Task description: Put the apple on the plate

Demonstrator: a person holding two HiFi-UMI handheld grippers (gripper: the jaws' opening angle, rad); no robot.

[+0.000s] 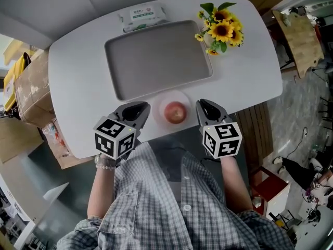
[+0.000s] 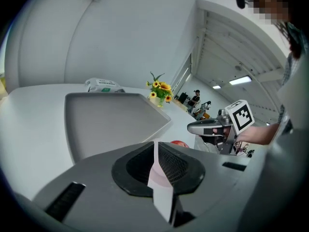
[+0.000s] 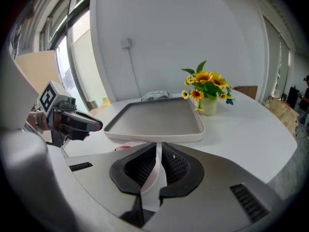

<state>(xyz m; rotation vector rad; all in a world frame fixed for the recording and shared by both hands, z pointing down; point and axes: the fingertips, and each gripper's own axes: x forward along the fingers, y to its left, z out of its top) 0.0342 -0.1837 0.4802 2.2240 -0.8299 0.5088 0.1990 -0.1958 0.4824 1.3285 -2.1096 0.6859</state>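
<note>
A red apple (image 1: pixel 176 111) sits on a pale pink plate (image 1: pixel 162 99) near the table's front edge. My left gripper (image 1: pixel 136 108) is just left of the plate and my right gripper (image 1: pixel 206 107) just right of it, both pointing away from me and apart from the apple. Both are shut with nothing between the jaws. In the left gripper view, the apple (image 2: pixel 179 143) peeks over the shut left gripper (image 2: pixel 157 151). In the right gripper view, only a red sliver of the apple (image 3: pixel 123 148) shows beside the right gripper (image 3: pixel 158 151).
A large grey tray (image 1: pixel 156 56) lies behind the plate. A pot of sunflowers (image 1: pixel 221 29) stands at the back right and a wipes packet (image 1: pixel 143 14) at the back edge. A cardboard box (image 1: pixel 31 87) is on the floor to the left.
</note>
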